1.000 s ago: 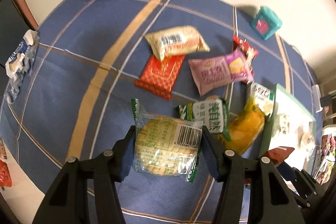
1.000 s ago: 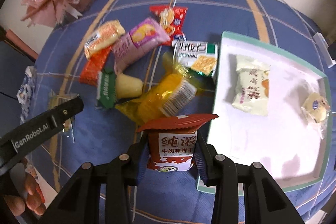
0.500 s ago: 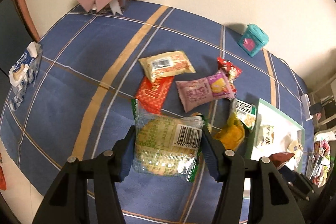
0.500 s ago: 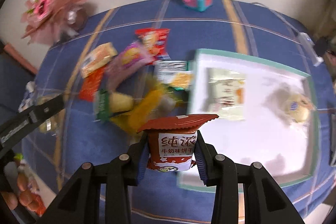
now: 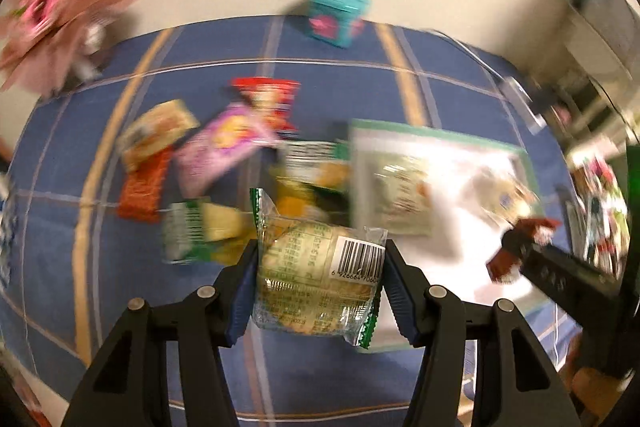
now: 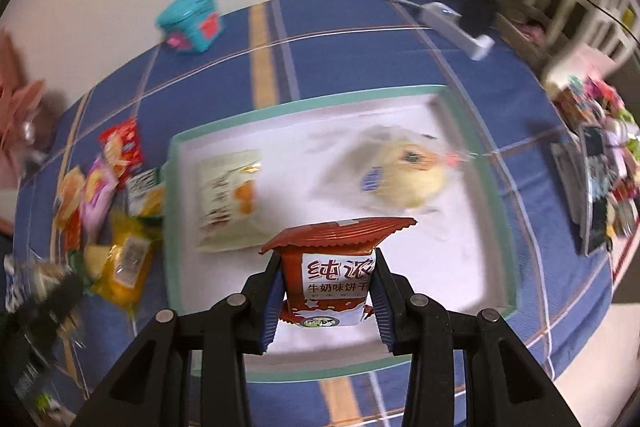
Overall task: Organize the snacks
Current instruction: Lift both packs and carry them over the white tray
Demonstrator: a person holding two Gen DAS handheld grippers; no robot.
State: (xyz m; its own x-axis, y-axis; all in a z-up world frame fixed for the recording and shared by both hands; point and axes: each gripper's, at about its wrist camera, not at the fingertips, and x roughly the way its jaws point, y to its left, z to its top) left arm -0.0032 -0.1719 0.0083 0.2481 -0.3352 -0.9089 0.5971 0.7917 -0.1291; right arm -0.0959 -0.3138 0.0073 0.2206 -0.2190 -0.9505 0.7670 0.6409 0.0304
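Tabletop (image 6: 352, 39), blue plaid cloth. White tray w/ green rim (image 6: 304, 105) at centre of right wrist view, two wrapped snacks inside: cream pkt (image 6: 228, 199) at 9 o'clock, round bun (image 6: 408, 175) at 1. Loose snack pile (image 5: 224, 147) on cloth at 9 o'clock of tray. Left gripper (image 5: 320, 283), fingers clamped on clear cookie pkt (image 5: 316, 283), held above cloth by tray edge. Right gripper (image 6: 324, 291), fingers clamped on red-brown biscuit pkt (image 6: 332, 275), above tray.
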